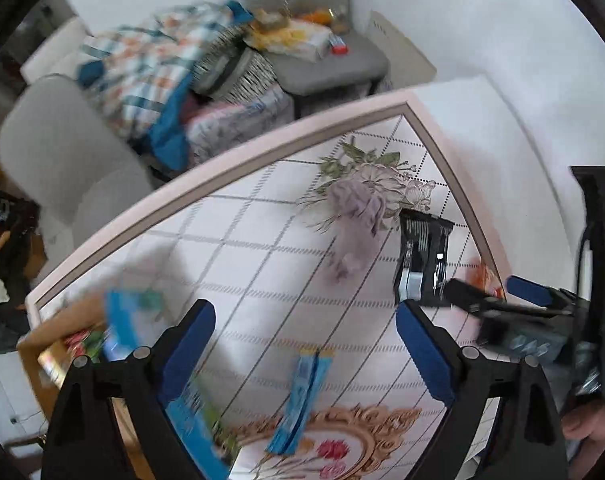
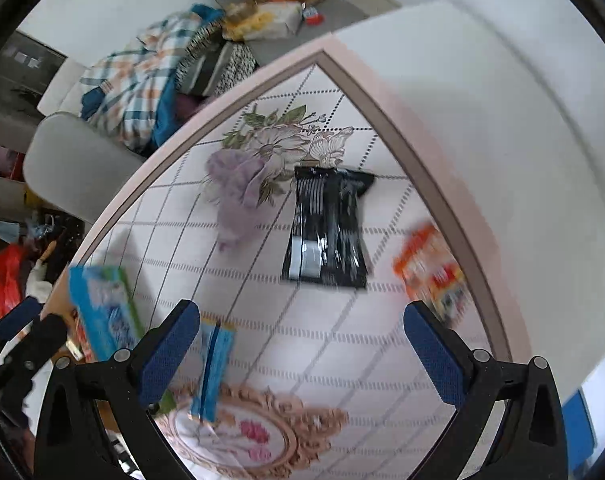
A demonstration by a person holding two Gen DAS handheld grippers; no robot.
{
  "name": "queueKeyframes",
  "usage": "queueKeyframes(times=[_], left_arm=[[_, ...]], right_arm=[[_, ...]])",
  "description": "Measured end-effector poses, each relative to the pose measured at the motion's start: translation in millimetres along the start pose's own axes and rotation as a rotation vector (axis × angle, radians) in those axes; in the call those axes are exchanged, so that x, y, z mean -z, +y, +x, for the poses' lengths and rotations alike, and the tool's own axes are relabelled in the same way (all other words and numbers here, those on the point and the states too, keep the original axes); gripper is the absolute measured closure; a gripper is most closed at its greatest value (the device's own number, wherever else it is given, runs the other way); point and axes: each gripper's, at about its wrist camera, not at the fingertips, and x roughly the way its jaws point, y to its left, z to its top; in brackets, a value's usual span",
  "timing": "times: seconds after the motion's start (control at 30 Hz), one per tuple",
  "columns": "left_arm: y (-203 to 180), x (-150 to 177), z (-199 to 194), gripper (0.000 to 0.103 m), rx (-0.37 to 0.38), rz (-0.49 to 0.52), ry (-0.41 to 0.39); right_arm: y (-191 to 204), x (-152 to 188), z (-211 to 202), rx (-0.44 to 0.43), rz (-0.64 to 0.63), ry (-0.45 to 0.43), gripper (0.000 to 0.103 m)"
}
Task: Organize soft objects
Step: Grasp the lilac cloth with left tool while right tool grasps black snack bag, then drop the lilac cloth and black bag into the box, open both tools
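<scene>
A crumpled lilac cloth (image 1: 356, 224) (image 2: 238, 196) lies on the patterned table near its far corner. A black glossy packet (image 1: 422, 258) (image 2: 328, 228) lies just right of it. A blue-and-yellow packet (image 1: 300, 392) (image 2: 214, 368) lies nearer, between the left gripper's fingers in that view. An orange packet (image 2: 432, 268) lies at the right edge. My left gripper (image 1: 304, 344) is open and empty above the table. My right gripper (image 2: 302, 344) is open and empty; it also shows at the right of the left wrist view (image 1: 498, 296).
A cardboard box (image 1: 58, 340) with blue cartons (image 2: 102, 312) stands at the table's left edge. The table rim (image 1: 222, 168) runs diagonally. Beyond it are grey chairs (image 1: 58, 152) and a pile of checked bedding (image 1: 150, 72). A white wall is at the right.
</scene>
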Motion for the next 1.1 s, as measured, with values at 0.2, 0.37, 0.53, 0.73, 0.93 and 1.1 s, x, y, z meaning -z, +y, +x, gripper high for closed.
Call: queueKeyframes(times=[0.2, 0.37, 0.53, 0.73, 0.93, 1.1], left_arm=[[-3.0, -45.0, 66.5, 0.025, 0.001, -0.020, 0.127], [-9.6, -58.6, 103.8, 0.025, 0.015, -0.018, 0.202], [-16.5, -66.7, 125.0, 0.025, 0.055, -0.023, 0.258], [-41.5, -73.1, 153.7, 0.025, 0.080, 0.024, 0.327], [-45.1, -71.0, 165.5, 0.068, 0.085, 0.004, 0.333], [-37.2, -55.9, 128.2, 0.068, 0.081, -0.002, 0.229]], right_arm=[[-2.5, -40.6, 74.2, 0.039, 0.019, 0.127, 0.012], [-11.0, -50.9, 120.3, 0.067, 0.049, 0.202, 0.018], [-5.5, -54.9, 125.2, 0.129, 0.016, 0.184, 0.043], [-29.4, -59.4, 123.5, 0.121, 0.052, 0.180, 0.046], [-32.1, -58.6, 121.3, 0.142, 0.047, 0.172, 0.051], [-5.9, -42.4, 105.8, 0.118, 0.036, 0.152, 0.053]])
